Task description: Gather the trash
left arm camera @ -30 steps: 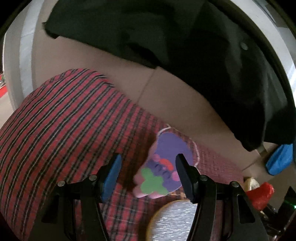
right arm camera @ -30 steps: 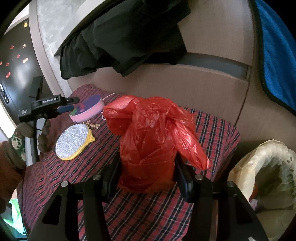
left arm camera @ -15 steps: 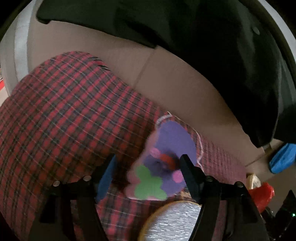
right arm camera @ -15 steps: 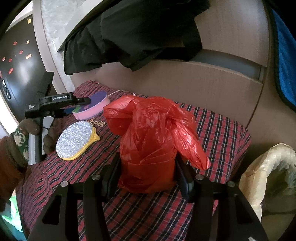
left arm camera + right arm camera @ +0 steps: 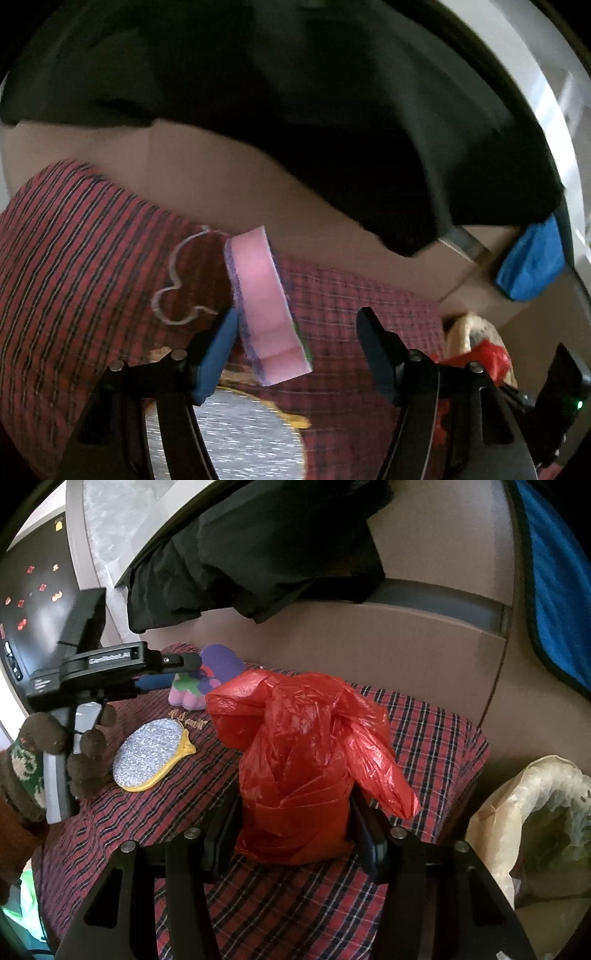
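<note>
A pink foam piece (image 5: pixel 258 295) with a purple and green face (image 5: pixel 207 675) stands tipped on its edge on the plaid cloth (image 5: pixel 424 738). It sits between the fingers of my left gripper (image 5: pixel 297 314), leaning on the left blue pad; the right finger is clear of it. Those jaws are closing. In the right wrist view the left gripper (image 5: pixel 184 668) reaches the foam from the left. My right gripper (image 5: pixel 295 812) is shut on a knotted red plastic bag (image 5: pixel 306 768) resting on the cloth.
A silver glitter oval with a yellow rim (image 5: pixel 151 753) lies near the foam. A lined waste bin (image 5: pixel 535 812) stands at the right. A black garment (image 5: pixel 258 554) and a blue towel (image 5: pixel 554 590) hang above. A gloved hand (image 5: pixel 81 749) holds the left gripper.
The foam piece has gone from lying flat to standing on its edge against the left pad. My left gripper has moved in along the cloth. The right gripper and bag have stayed put.
</note>
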`<action>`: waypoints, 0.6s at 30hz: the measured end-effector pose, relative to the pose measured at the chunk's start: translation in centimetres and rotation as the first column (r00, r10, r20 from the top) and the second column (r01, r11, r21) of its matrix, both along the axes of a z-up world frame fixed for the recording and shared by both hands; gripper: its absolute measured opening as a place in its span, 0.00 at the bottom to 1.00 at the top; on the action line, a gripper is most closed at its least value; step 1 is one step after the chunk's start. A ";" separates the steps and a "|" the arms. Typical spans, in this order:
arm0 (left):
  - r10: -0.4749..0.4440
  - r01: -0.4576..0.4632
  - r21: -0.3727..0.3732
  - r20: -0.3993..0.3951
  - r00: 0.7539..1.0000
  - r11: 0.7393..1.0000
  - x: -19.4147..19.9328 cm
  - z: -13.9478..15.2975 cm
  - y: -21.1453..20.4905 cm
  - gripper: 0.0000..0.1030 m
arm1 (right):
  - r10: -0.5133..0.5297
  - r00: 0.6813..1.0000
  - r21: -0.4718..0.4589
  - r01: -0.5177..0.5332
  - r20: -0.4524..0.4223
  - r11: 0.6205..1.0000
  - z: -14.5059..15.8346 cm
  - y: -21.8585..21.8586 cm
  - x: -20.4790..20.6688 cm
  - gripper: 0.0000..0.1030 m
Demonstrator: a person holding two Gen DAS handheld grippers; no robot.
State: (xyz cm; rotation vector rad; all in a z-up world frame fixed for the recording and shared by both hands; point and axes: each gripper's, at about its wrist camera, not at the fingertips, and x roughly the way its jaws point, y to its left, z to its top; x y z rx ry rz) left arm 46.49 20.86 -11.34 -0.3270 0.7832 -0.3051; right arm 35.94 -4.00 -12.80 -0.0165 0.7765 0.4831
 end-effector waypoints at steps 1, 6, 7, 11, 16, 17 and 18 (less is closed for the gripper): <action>-0.007 0.007 0.006 -0.001 1.000 1.000 0.0 0.0 -0.6 0.65 | -0.002 1.000 0.006 0.002 -0.003 1.000 -0.1 -0.1 0.0 0.50; 0.058 -0.057 0.032 -0.026 0.998 0.998 0.5 -1.1 -1.8 0.61 | -0.005 1.000 0.022 0.005 -0.007 1.000 -0.3 -0.5 -0.1 0.50; 0.081 -0.079 0.046 -0.031 0.996 0.996 0.6 -1.4 -1.7 0.60 | -0.003 1.000 0.022 0.004 -0.006 1.000 -0.3 -0.6 -0.2 0.50; 0.120 -0.119 0.069 -0.005 0.993 0.990 0.6 -1.4 -2.6 0.60 | -0.003 1.000 0.022 0.003 -0.005 1.000 -0.4 -0.6 -0.2 0.50; 0.057 -0.072 0.202 0.082 0.995 0.977 -0.1 -0.2 -6.2 0.60 | -0.003 1.000 0.025 0.003 0.001 1.000 -0.5 -0.7 -0.1 0.51; 0.046 -0.068 0.243 0.097 0.994 0.968 -0.4 -0.1 -6.5 0.60 | -0.004 1.000 0.026 0.004 0.001 1.000 -0.6 -0.7 -0.1 0.51; 0.037 -0.065 0.276 0.104 0.994 0.959 -0.4 -0.2 -7.1 0.60 | -0.005 1.000 0.027 0.005 0.001 1.000 -0.7 -0.7 0.0 0.51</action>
